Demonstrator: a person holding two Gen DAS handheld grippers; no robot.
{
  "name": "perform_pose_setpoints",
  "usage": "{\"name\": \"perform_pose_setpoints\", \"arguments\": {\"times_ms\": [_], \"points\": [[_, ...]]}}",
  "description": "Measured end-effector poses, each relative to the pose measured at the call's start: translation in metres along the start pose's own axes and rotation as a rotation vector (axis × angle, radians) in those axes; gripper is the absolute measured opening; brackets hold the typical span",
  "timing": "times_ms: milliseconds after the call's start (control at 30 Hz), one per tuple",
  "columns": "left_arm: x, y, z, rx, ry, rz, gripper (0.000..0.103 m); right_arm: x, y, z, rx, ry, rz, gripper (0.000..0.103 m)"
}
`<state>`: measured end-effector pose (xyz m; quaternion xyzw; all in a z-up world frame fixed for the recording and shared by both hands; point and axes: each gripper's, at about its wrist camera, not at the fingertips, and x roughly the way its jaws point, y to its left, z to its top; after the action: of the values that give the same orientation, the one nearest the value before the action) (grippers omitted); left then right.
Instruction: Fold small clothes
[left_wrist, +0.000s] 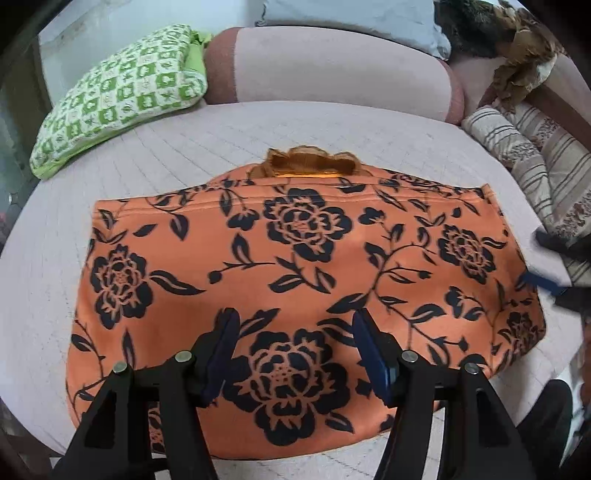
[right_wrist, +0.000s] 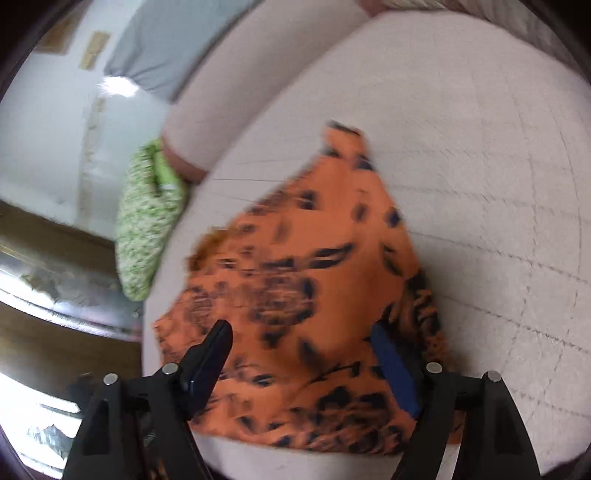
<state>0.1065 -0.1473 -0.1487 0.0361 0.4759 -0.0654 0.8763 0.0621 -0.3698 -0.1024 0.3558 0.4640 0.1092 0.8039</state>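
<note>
From the left wrist, the orange garment with black flower print (left_wrist: 295, 273) lies folded flat on the pale quilted bed cover (left_wrist: 221, 133). The left gripper (left_wrist: 293, 325) hovers above its near part, fingers spread, grasping nothing. A green-and-white checked pillow (left_wrist: 118, 96) lies beyond, apart.

From the right wrist, blurred, the right gripper (right_wrist: 303, 332) is above the same garment (right_wrist: 314, 266), fingers released, nothing between them.

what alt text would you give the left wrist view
An orange garment with black flowers lies folded flat on a pale quilted bed, below the open left claw, which holds nothing. A green checked pillow sits at the back left, and the right claw shows blurred at the right edge.
</note>
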Motion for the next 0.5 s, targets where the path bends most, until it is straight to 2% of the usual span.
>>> {"name": "perform_pose_setpoints", "arguments": {"times_ms": [67,133,200,233,267,400,500], "points": [[0.002,0.004,-0.002,-0.018,0.011,-0.006,0.065,0.0,0.012,0.007,-0.048,-0.015,0.011,0.08],[0.004,0.006,-0.004,-0.015,0.014,0.002,0.065,0.013,-0.003,0.018,0.008,-0.007,0.009,0.08],[0.009,0.01,-0.009,-0.016,0.036,0.016,0.065,0.037,-0.031,0.025,0.072,0.024,-0.1,0.082],[0.013,0.016,-0.012,-0.024,0.063,0.022,0.065,0.046,-0.042,0.026,0.112,0.04,-0.087,0.082],[0.013,0.019,-0.013,-0.03,0.069,0.019,0.065,0.043,-0.036,0.027,0.104,0.016,-0.083,0.082],[-0.02,0.061,-0.017,-0.147,-0.014,-0.046,0.065,0.019,-0.006,0.022,0.003,0.003,-0.119,0.082],[-0.043,0.116,-0.035,-0.278,-0.051,0.014,0.071,0.003,0.011,0.004,-0.073,-0.002,-0.089,0.082]]}}
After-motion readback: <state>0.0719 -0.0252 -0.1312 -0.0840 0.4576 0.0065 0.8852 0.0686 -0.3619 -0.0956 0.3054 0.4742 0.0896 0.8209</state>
